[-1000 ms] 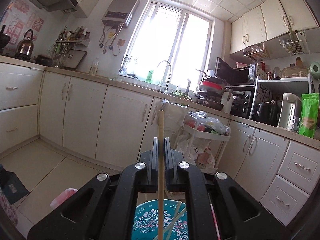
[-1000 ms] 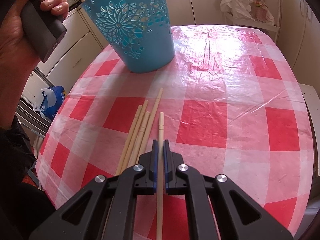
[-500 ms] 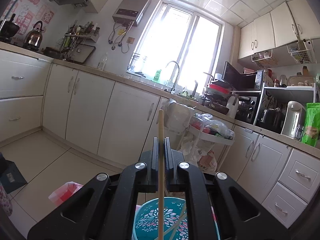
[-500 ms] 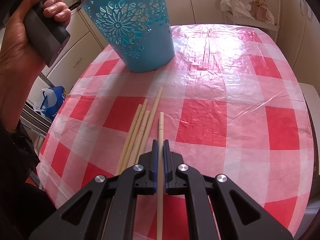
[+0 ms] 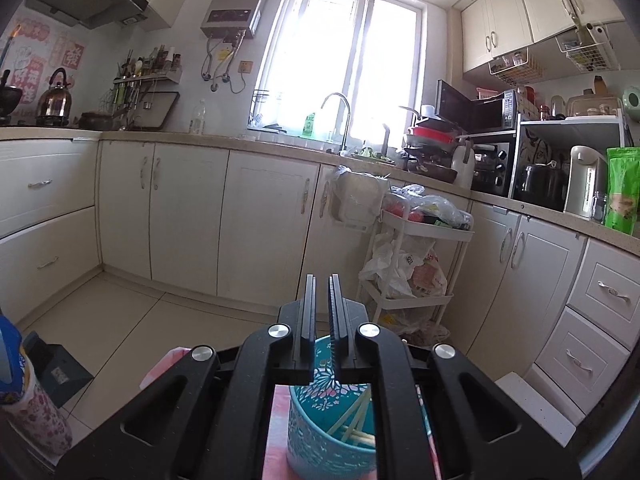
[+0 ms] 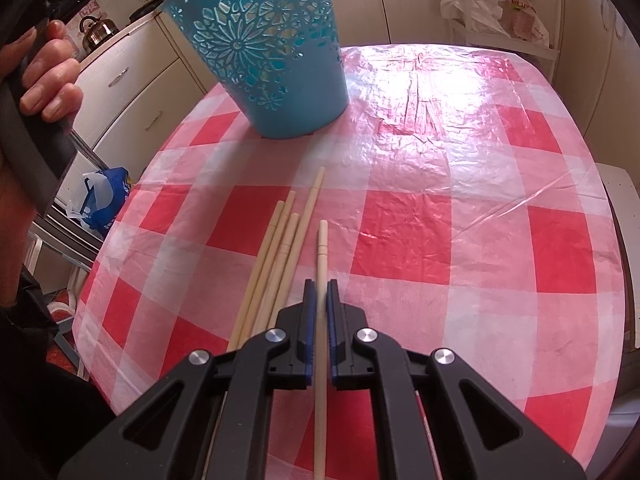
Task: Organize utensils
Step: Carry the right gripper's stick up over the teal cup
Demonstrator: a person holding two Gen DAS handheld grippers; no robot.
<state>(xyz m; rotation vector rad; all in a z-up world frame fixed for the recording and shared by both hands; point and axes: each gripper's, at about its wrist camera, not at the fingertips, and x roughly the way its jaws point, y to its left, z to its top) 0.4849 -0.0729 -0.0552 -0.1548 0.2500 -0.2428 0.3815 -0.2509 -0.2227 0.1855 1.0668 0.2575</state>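
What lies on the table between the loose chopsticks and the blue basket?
Nothing: in the right wrist view, only bare checked tablecloth separates the loose chopsticks from the blue basket.

Both wrist views look forward, sharing the blue basket (image 5: 332, 432) (image 6: 264, 52).

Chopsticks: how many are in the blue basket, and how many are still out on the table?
Done: a few chopsticks already lie in the blue basket; exact count unclear. The left claw is above it, open and holding nothing. In hand: the right claw is shut on one chopstick over the checked tablecloth. Left: four loose chopsticks lie beside it.
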